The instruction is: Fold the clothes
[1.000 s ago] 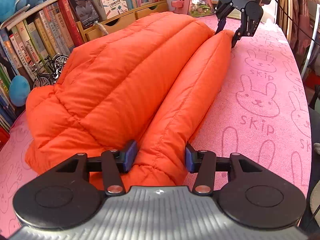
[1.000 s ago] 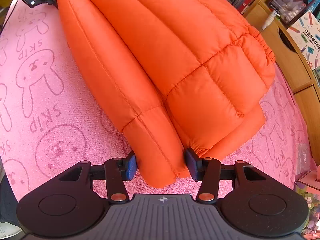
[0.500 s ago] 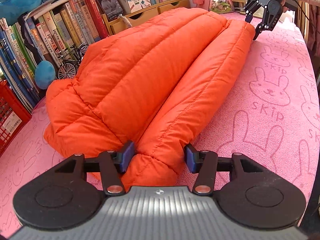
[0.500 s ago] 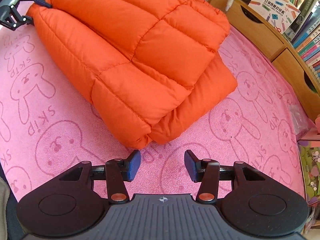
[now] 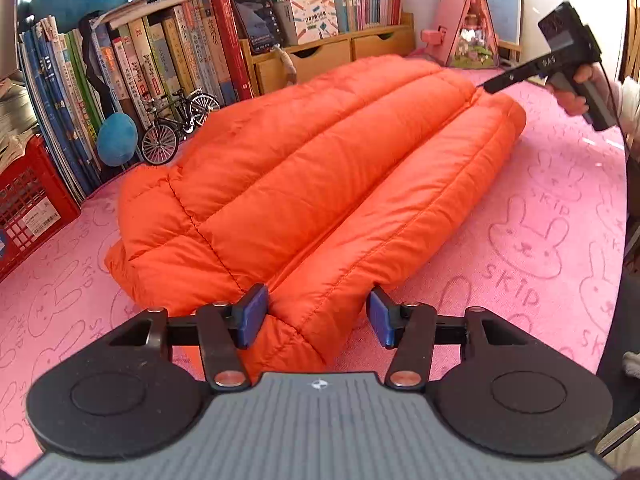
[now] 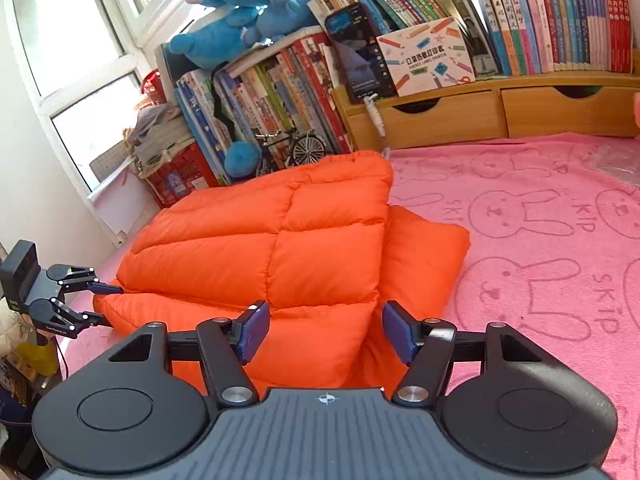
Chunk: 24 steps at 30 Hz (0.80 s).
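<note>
Both claws stand wide open: the left gripper (image 5: 315,316) straddles a sleeve end, seemingly without pinching it, while the right gripper (image 6: 325,333) hovers empty above the puffy orange quilted down jacket (image 5: 304,184). It lies on the pink rabbit-print towel (image 5: 532,240), sleeves folded in; a crosswise fold looks left.

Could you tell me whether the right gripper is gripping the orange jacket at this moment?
No, the right gripper is open, its blue pads apart above the orange jacket.
</note>
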Each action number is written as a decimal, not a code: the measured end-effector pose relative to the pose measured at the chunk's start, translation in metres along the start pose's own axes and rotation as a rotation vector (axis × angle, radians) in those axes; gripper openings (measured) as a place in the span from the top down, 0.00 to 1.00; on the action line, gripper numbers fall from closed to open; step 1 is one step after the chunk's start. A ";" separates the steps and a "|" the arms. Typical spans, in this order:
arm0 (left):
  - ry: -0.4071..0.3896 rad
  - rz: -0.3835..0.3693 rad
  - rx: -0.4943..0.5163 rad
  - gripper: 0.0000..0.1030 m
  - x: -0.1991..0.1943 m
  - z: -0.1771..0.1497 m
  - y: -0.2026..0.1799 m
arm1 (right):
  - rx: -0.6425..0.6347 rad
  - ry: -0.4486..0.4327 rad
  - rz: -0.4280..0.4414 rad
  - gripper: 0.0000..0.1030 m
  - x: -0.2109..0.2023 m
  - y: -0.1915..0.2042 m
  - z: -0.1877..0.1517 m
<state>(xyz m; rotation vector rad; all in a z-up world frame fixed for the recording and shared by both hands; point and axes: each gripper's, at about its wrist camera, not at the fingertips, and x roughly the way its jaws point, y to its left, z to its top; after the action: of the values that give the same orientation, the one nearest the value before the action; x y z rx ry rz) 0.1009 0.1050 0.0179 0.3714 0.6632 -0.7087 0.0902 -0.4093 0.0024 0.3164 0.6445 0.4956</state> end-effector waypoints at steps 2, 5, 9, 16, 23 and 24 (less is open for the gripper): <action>-0.073 -0.002 -0.043 0.38 -0.016 0.006 -0.001 | 0.032 -0.020 0.014 0.42 0.017 -0.002 0.002; -0.157 0.002 -0.124 0.36 -0.031 0.014 0.004 | 0.106 -0.009 -0.025 0.52 0.044 -0.008 0.002; -0.152 0.091 -0.168 0.36 -0.022 0.023 0.007 | 0.283 -0.019 0.019 0.68 0.058 -0.014 -0.003; -0.191 0.218 -0.284 0.32 0.018 0.042 0.010 | 0.460 -0.069 0.059 0.85 0.014 0.003 -0.028; -0.199 0.446 -0.207 0.25 0.054 0.062 -0.011 | 0.500 -0.082 0.061 0.86 -0.003 0.018 -0.042; -0.197 0.477 -0.190 0.25 0.059 0.064 -0.014 | 0.504 -0.076 0.064 0.86 -0.004 0.019 -0.044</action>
<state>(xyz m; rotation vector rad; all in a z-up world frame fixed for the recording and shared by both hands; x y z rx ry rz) 0.1519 0.0337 0.0242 0.2659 0.4265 -0.2207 0.0530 -0.3895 -0.0205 0.8303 0.6815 0.3747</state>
